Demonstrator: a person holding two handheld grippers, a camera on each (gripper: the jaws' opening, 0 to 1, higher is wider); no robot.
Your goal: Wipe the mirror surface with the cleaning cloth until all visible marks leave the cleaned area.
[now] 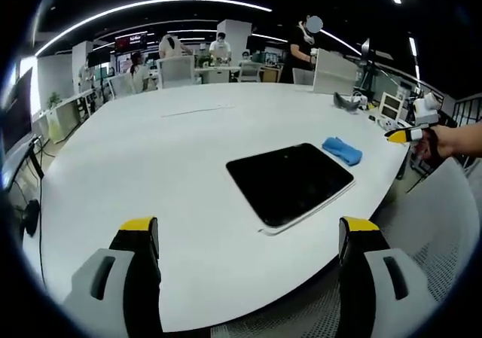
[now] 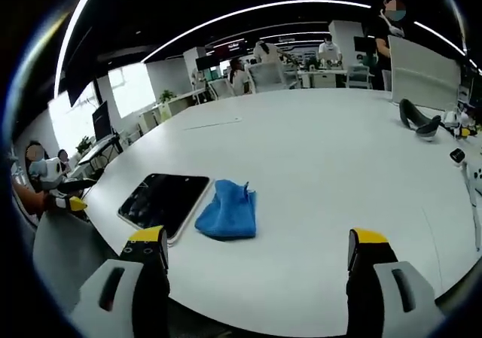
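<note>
On the white worktop [image 2: 324, 172], a soft, light blue cloth [image 2: 227, 211] touches the fragile mirror [image 2: 164, 201]; pinch its bunched top. Both claws, left [image 1: 248, 236] and right [image 2: 258, 249], gape empty.

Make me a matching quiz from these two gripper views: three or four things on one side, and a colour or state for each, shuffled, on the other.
Things:
1. cloth
2. mirror
3. table
4. right tongs

Descriptions:
A. white, broad and rounded
B. open, holding nothing
C. blue, crumpled beside the mirror
D. dark, flat on the table

Pairs: 1-C, 2-D, 3-A, 4-B
</note>
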